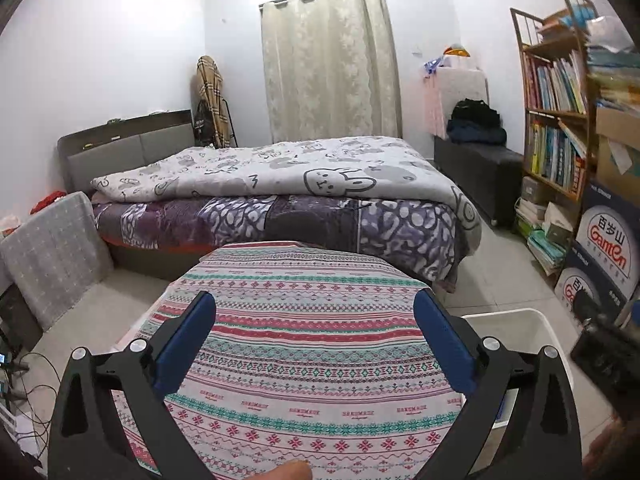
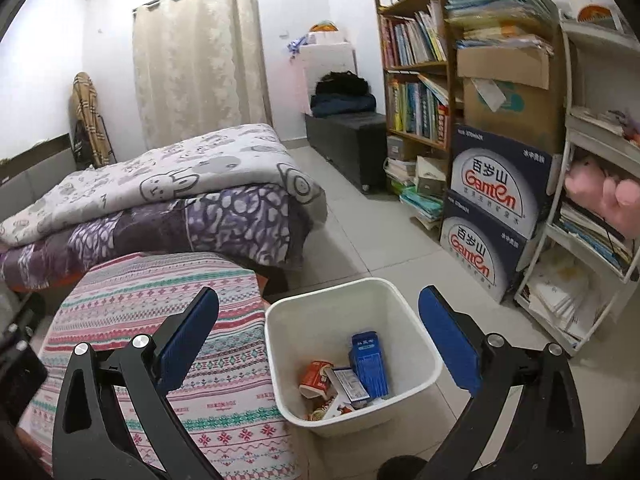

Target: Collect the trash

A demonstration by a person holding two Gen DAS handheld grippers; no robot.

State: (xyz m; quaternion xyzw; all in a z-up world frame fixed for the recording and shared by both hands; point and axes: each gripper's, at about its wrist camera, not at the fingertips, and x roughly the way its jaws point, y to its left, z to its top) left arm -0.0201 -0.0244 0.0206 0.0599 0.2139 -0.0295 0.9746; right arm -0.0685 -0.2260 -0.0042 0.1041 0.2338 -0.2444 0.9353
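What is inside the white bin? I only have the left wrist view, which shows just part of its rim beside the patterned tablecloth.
Observer: The white bin holds a blue carton.
Operator: Anything else in it?
Observer: A red-and-white instant noodle cup lies beside the carton.
Operator: Are the right tongs carrying anything?
Observer: No, the right tongs hang open and empty above the bin.

You get even, soft indoor light in both views, with no hard shadows and no glare. The curtain (image 1: 330, 64) is closed and does not glow. Fisheye distortion bends the bookshelf (image 2: 416, 68) and darkens your frame corners. Edge detail is slightly blurred; the centre stays sharp.
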